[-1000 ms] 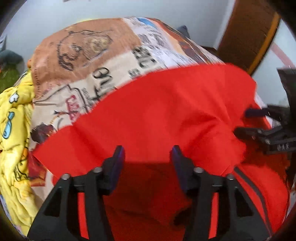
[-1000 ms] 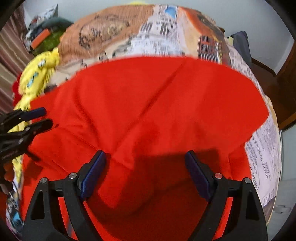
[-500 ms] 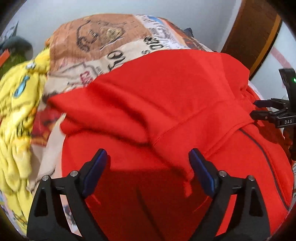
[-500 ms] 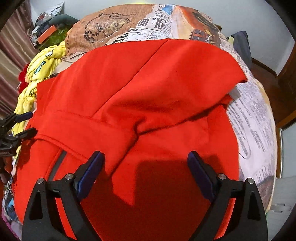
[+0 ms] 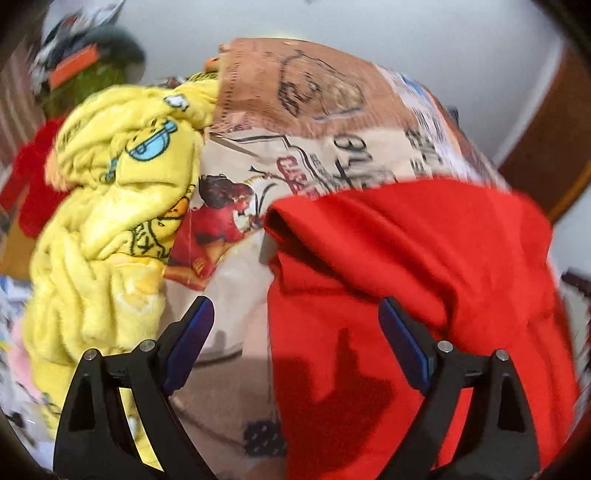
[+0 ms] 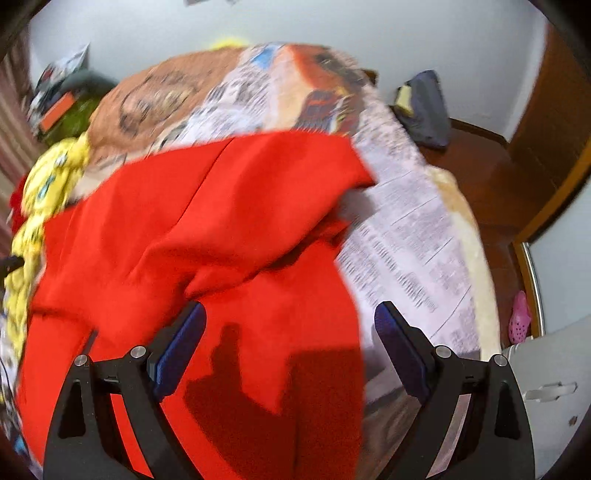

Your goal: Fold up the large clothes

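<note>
The red garment (image 6: 207, 236) lies folded over itself on the printed bedspread (image 6: 402, 236), upper layer rumpled.

I am looking at a bed under a newsprint-patterned sheet (image 6: 402, 236), backed by a pale wall (image 6: 332, 26). A brown wooden floor (image 6: 476, 166) is showing past the bed's right edge, with a dark wooden door (image 6: 554, 122) standing beside it.

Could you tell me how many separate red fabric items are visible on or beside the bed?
2: the red garment lying folded on the printed bedsheet, and another red fabric at the far left, behind the yellow blanket. More may be hidden.
</note>
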A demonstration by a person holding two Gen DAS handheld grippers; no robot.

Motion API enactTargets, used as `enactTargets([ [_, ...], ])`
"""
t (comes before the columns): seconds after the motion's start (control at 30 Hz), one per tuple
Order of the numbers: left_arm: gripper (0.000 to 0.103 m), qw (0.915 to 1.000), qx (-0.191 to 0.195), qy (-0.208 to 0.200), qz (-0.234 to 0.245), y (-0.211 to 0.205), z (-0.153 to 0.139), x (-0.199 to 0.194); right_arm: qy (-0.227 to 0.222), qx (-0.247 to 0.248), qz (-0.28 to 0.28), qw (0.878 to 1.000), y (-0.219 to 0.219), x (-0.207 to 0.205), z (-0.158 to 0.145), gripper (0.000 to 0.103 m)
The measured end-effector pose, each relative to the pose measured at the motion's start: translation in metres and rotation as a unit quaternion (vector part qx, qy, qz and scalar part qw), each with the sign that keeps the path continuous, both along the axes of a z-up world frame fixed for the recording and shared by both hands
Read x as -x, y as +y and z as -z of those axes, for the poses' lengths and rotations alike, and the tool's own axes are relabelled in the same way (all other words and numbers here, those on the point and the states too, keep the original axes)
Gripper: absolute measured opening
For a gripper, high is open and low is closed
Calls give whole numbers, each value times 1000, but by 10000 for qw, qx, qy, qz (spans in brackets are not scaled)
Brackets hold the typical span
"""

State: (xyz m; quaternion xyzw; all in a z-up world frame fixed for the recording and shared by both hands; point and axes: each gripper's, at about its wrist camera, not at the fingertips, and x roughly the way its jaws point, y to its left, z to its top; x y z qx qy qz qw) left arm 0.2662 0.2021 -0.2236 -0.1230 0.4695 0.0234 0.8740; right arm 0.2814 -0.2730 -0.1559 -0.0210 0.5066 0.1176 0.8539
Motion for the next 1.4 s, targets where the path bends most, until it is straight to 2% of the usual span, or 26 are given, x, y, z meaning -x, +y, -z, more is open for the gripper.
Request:
enactTargets([
  [0.13,91,9954,915,100,-248,18,20,-28,132,-442,262,9986,-7,-25,5,91],
  [0.27,91,9857,1565,427,-456,29,52,-60,494,-975,568,9924,-18,-54,24,91],
  [0.33,91,9809,1798,552,-490,31,66,-71,667,-1190,675,9883,-23,-66,33,91],
  [0.4,91,9747,2075,630,-551,32,81,-82,649,-1343,713,9862,-25,-78,38,91],
  [0.5,90,9651,2455,686,-592,33,97,-93,526,-1278,604,9886,-22,-90,35,91],
  [0.57,89,9643,2522,594,-539,31,98,-96,471,-1256,522,9896,-18,-97,37,86],
  [0.6,87,9644,2529,581,-511,31,98,-99,446,-1255,470,9900,-16,-101,38,82],
  [0.67,72,9654,2485,621,-496,30,99,-104,446,-1257,387,9903,-12,-109,40,64],
  [0.7,68,9656,2477,631,-466,29,99,-105,446,-1300,354,9899,-10,-113,41,59],
  [0.73,55,9656,2487,632,-417,28,99,-106,463,-1357,318,9892,-9,-115,42,50],
  [0.77,46,9661,2462,670,-396,27,100,-108,481,-1408,297,9884,-7,-117,43,46],
  [0.8,42,9672,2417,676,-394,27,101,-109,463,-1403,306,9885,-5,-117,42,45],
  [0.87,19,9725,2219,603,-380,25,95,-109,437,-1417,259,9886,-4,-116,40,29],
  [0.9,14,9746,2140,558,-361,25,92,-108,415,-1431,261,9885,-3,-115,38,25],
  [0.97,12,9812,1855,395,-349,23,78,-107,363,-1463,309,9881,-4,-115,32,16],
  [1.1,12,9916,1267,-39,-261,17,38,-110,268,-1478,300,9882,0,-123,19,13],
  [1.3,11,9947,602,-830,-103,15,-33,-128,-39,-1459,170,9892,16,-145,-8,12],
  [1.4,11,9948,311,-966,-92,16,-50,-148,-241,-1379,82,9901,30,-159,-19,12],
])
